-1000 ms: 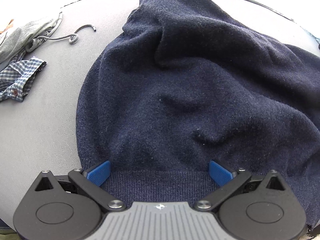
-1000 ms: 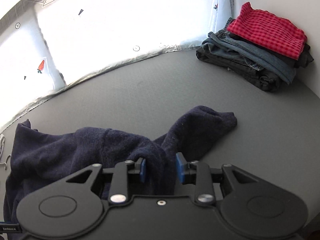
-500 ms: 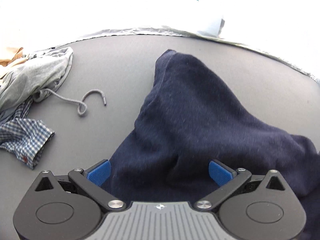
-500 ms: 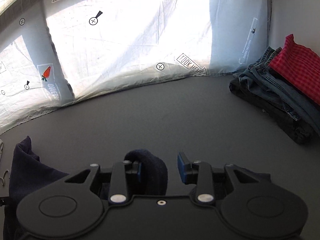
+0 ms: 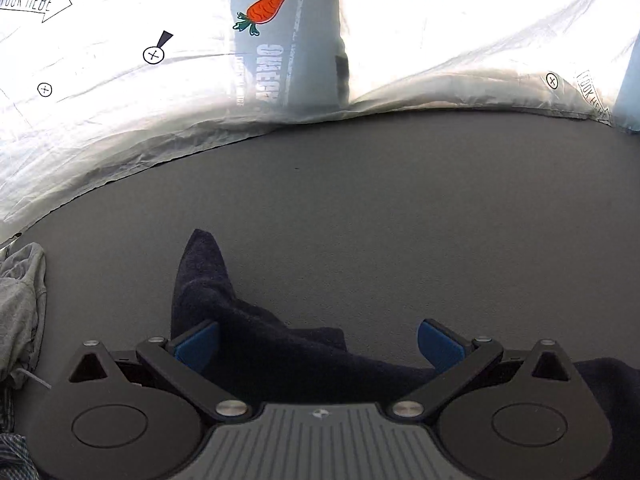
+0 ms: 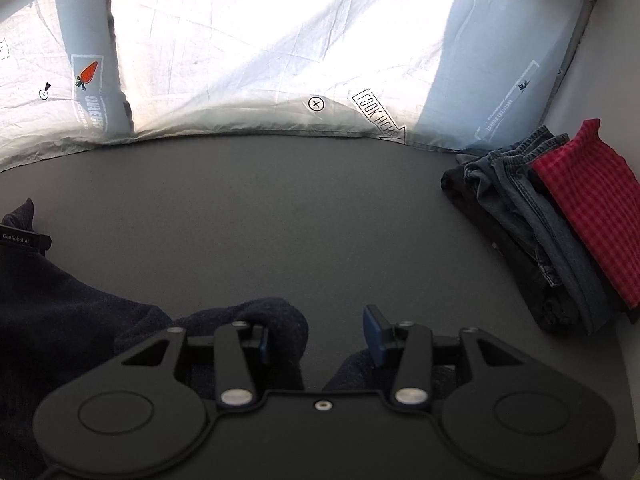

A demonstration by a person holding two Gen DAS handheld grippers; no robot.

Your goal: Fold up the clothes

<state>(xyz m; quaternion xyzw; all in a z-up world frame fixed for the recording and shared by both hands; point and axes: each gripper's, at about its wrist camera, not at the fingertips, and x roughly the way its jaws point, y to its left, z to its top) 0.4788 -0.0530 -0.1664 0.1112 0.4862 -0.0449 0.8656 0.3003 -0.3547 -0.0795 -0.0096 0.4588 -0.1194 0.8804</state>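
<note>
A navy knit sweater (image 5: 208,280) lies rumpled on the dark grey table (image 5: 400,220). In the left wrist view a pointed part of it runs up from under my left gripper (image 5: 318,344), whose blue pads stand wide apart and press on nothing. In the right wrist view a rolled fold of the sweater (image 6: 280,316) rests against the left pad of my right gripper (image 6: 320,336). The right pad is clear of the cloth, and these jaws are opening. More of the sweater (image 6: 60,320) spreads to the left.
A stack of folded clothes (image 6: 560,220), red check on top of jeans, sits at the table's right edge. A grey garment (image 5: 20,300) and a checked shirt (image 5: 12,456) lie at the left. A printed white sheet (image 5: 400,40) hangs behind the table.
The left gripper swept off the spread sweater toward the table's back edge, leaving only a pointed corner ahead of it. The right jaws widened and let go of the sweater fold.
</note>
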